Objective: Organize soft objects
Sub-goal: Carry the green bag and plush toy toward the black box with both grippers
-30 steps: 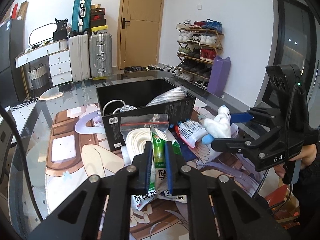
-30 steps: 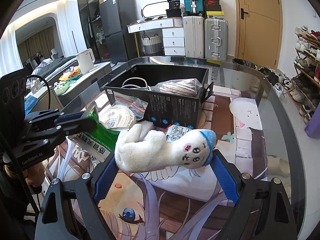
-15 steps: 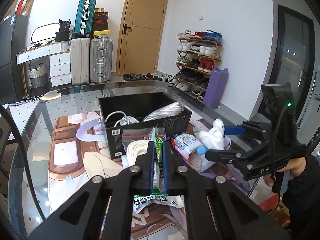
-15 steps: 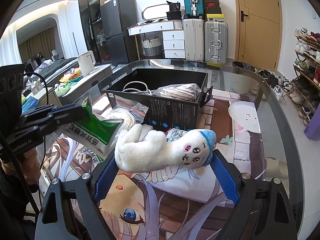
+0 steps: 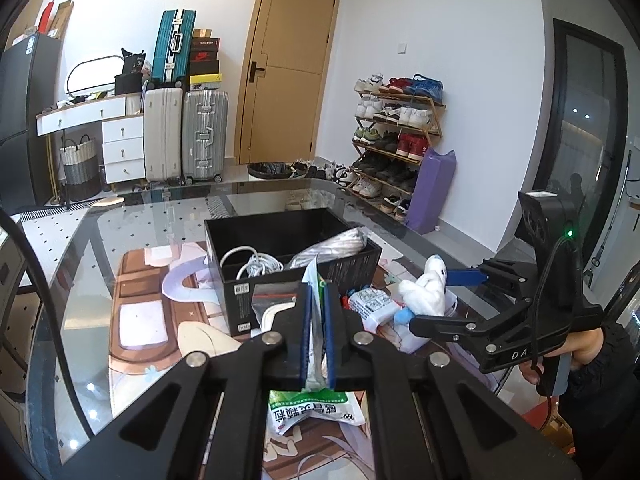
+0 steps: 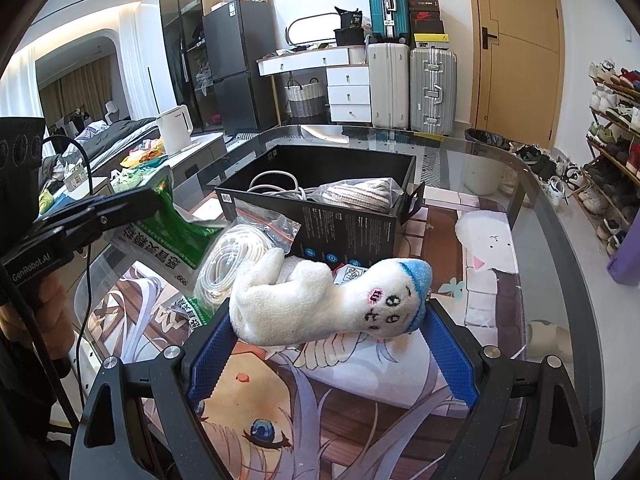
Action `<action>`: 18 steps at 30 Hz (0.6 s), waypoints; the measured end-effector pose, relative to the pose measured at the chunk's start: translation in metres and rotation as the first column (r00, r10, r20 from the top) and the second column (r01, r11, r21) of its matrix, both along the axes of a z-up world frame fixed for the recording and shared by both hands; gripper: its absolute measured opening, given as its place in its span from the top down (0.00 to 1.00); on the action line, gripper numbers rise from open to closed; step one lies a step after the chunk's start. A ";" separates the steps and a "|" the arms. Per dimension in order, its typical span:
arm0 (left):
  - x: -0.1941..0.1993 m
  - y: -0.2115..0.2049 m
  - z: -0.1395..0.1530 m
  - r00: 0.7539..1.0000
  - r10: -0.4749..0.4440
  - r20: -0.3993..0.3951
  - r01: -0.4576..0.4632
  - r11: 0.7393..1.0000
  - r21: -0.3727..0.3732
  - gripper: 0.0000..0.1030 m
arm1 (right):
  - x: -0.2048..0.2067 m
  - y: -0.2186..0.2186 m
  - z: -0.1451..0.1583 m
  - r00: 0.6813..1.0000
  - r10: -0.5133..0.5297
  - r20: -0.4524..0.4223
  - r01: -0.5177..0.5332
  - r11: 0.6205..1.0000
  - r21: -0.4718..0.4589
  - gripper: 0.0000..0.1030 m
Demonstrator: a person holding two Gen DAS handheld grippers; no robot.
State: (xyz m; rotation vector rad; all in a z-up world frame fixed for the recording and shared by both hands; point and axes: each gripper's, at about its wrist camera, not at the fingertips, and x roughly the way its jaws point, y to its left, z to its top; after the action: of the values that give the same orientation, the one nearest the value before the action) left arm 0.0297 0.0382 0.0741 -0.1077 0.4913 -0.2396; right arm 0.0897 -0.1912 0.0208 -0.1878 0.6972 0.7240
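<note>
My left gripper [image 5: 317, 320] is shut on a green and white packet [image 5: 316, 408], held above the table in front of the black box [image 5: 236, 248]; the packet also shows in the right wrist view [image 6: 168, 236]. My right gripper [image 6: 328, 340] is shut on a white plush toy with a blue cap [image 6: 320, 300], held sideways above the mat; the toy also shows in the left wrist view [image 5: 424, 288]. The box [image 6: 352, 232] holds a white cable [image 6: 276, 186] and a bagged striped cloth [image 6: 356, 196].
A zip bag of white cord [image 6: 236, 260] and a white packet [image 5: 368, 304] lie in front of the box on the printed mat [image 6: 360, 420]. The glass table's edge [image 6: 560, 240] curves at the right. Suitcases [image 5: 188, 136] and a shoe rack [image 5: 396, 140] stand behind.
My left gripper has risen with the green packet, lifting it off the pile. My right gripper still holds the plush toy in much the same place.
</note>
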 end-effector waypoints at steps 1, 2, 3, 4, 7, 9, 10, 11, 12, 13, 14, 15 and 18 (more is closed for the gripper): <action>0.000 0.001 0.001 1.000 0.001 0.002 -0.001 1.000 -0.001 0.97 | 0.000 0.000 0.000 1.000 -0.001 0.001 0.001 1.000 0.001 0.12; 0.000 0.002 0.002 1.000 0.002 0.006 -0.002 1.000 -0.003 0.97 | 0.000 0.000 0.001 1.000 -0.001 0.002 0.001 1.000 0.002 0.12; 0.000 0.003 0.003 1.000 0.004 0.009 -0.004 1.000 -0.005 0.97 | 0.000 0.000 0.001 1.000 0.001 0.003 -0.001 1.000 0.003 0.12; 0.001 0.004 0.005 1.000 0.005 0.014 -0.005 1.000 -0.006 0.97 | -0.001 0.001 0.002 1.000 0.003 0.006 -0.003 1.000 0.004 0.12; 0.003 0.006 0.010 1.000 0.006 0.026 -0.006 1.000 -0.018 0.97 | -0.001 0.002 0.004 1.000 0.006 0.011 -0.006 1.000 0.011 0.12; 0.006 0.007 0.014 0.999 0.009 0.037 -0.008 1.000 -0.018 0.97 | -0.002 0.002 0.005 1.000 0.012 0.015 -0.013 1.000 0.017 0.12; 0.006 0.007 0.016 0.999 0.009 0.040 -0.008 1.000 -0.018 0.97 | -0.002 0.003 0.007 1.000 0.017 0.017 -0.018 1.000 0.018 0.12; 0.008 0.007 0.019 0.999 0.009 0.046 -0.008 1.000 -0.018 0.97 | -0.003 0.003 0.008 1.000 0.021 0.021 -0.021 1.000 0.017 0.12; 0.009 0.007 0.020 0.999 0.010 0.049 -0.009 1.000 -0.017 0.97 | -0.002 0.004 0.009 0.999 0.023 0.025 -0.023 1.000 0.015 0.12; 0.010 0.008 0.022 0.999 0.011 0.052 -0.010 1.000 -0.015 0.97 | -0.002 0.005 0.012 0.999 0.026 0.029 -0.027 0.999 0.017 0.12; 0.012 0.008 0.023 0.998 0.013 0.054 -0.012 1.000 -0.014 0.97 | -0.001 0.006 0.014 0.999 0.029 0.031 -0.029 0.999 0.022 0.12; 0.014 0.008 0.025 0.998 0.013 0.055 -0.013 1.000 -0.012 0.97 | -0.001 0.006 0.016 0.999 0.030 0.037 -0.031 0.999 0.027 0.12; 0.020 0.007 0.030 0.998 0.017 0.058 -0.016 1.000 -0.005 0.97 | 0.003 0.010 0.022 0.998 0.037 0.049 -0.039 0.999 0.038 0.12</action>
State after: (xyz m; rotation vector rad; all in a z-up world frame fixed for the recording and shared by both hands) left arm 0.0502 0.0453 0.1038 -0.1091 0.4318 -0.2270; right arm 0.0927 -0.1817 0.0429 -0.1822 0.6345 0.7664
